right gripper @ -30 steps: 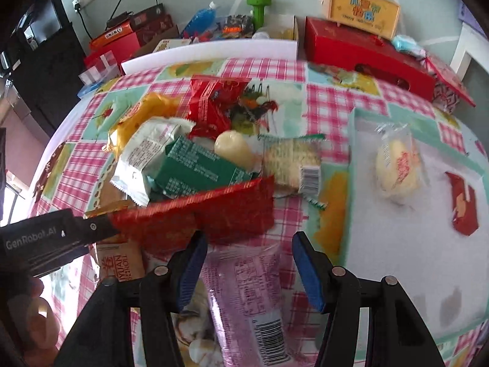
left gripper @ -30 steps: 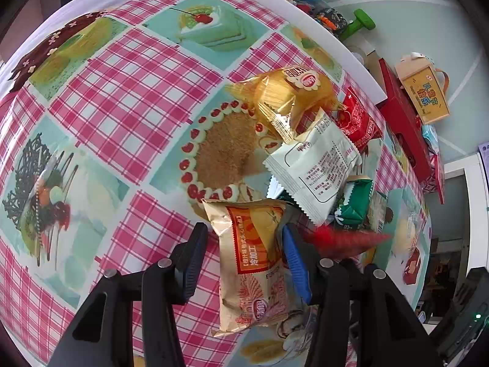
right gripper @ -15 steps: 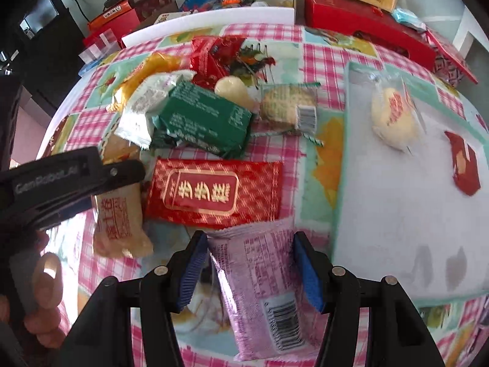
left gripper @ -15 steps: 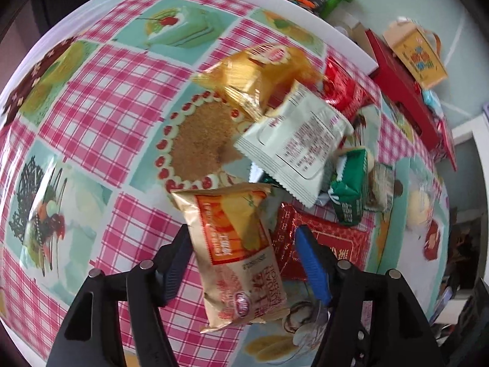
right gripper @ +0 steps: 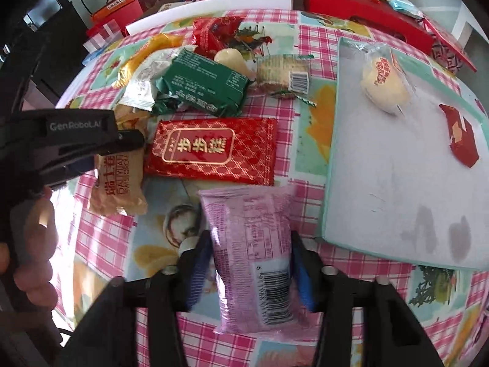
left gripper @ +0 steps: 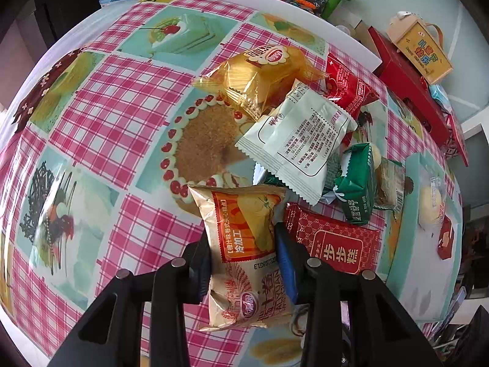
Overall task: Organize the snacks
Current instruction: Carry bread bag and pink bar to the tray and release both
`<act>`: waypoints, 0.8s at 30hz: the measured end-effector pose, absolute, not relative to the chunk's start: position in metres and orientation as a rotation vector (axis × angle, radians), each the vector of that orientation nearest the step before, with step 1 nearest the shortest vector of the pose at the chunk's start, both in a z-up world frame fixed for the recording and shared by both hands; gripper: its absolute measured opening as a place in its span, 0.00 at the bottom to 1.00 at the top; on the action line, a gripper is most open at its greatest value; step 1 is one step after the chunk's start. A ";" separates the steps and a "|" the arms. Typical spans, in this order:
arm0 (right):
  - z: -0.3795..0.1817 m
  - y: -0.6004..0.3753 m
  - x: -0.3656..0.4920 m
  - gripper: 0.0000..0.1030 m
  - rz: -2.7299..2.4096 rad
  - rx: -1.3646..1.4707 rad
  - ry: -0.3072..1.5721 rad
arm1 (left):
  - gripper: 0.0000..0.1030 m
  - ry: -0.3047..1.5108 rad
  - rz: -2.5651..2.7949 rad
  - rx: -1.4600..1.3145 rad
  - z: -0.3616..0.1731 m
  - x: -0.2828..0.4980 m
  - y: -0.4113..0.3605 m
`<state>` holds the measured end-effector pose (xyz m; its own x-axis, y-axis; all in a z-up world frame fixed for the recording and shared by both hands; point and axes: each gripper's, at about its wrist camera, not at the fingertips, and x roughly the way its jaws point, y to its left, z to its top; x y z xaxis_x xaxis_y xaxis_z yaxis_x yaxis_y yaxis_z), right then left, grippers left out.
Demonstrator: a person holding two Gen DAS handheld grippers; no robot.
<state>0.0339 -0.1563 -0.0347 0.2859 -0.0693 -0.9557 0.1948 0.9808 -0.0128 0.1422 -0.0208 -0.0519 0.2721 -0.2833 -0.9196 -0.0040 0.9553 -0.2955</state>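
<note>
The left gripper [left gripper: 244, 260] has just been closing and now clamps a beige swiss-roll packet [left gripper: 244, 253]; the right gripper [right gripper: 249, 263] has likewise just been closing and pinches a purple packet [right gripper: 253, 260], both packets low over the checked tablecloth [left gripper: 122, 98]. In the left view, bare cloth lies open from 9 to 11 o'clock, running to the table's curved edge. At 1 to 3 o'clock a heap crowds in: a yellow cake packet [left gripper: 259, 82], a white packet [left gripper: 299, 140], a green biscuit pack [left gripper: 357, 183] and a flat red packet [left gripper: 333, 241] just beside the left fingers. In the right view, a pale tray [right gripper: 397, 198] at 2 o'clock holds a wrapped bun [right gripper: 385, 82] and a small red packet [right gripper: 461, 140], with bare room nearer its front edge
</note>
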 end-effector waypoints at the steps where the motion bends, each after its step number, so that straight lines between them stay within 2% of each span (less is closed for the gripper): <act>1: -0.034 -0.157 0.033 0.44 -0.172 0.114 1.264 | 0.37 1.284 -0.191 -0.265 -0.051 0.141 -0.020; 4: -0.030 -0.161 0.041 0.40 -0.155 0.164 1.241 | 0.37 1.279 -0.198 -0.287 -0.049 0.138 -0.016; 14: 0.017 -0.172 0.044 0.40 -0.129 0.232 1.071 | 0.37 1.170 -0.216 -0.329 -0.012 0.116 0.008; 24: 0.051 -0.213 0.028 0.40 -0.244 0.306 0.976 | 0.37 1.027 -0.264 -0.295 0.031 0.104 -0.013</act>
<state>0.0278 -0.2129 0.0510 0.5389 -0.0657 -0.8398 0.3378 0.9301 0.1440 0.1036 -0.0129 0.0311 0.4922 -0.3509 -0.7966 0.0775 0.9292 -0.3614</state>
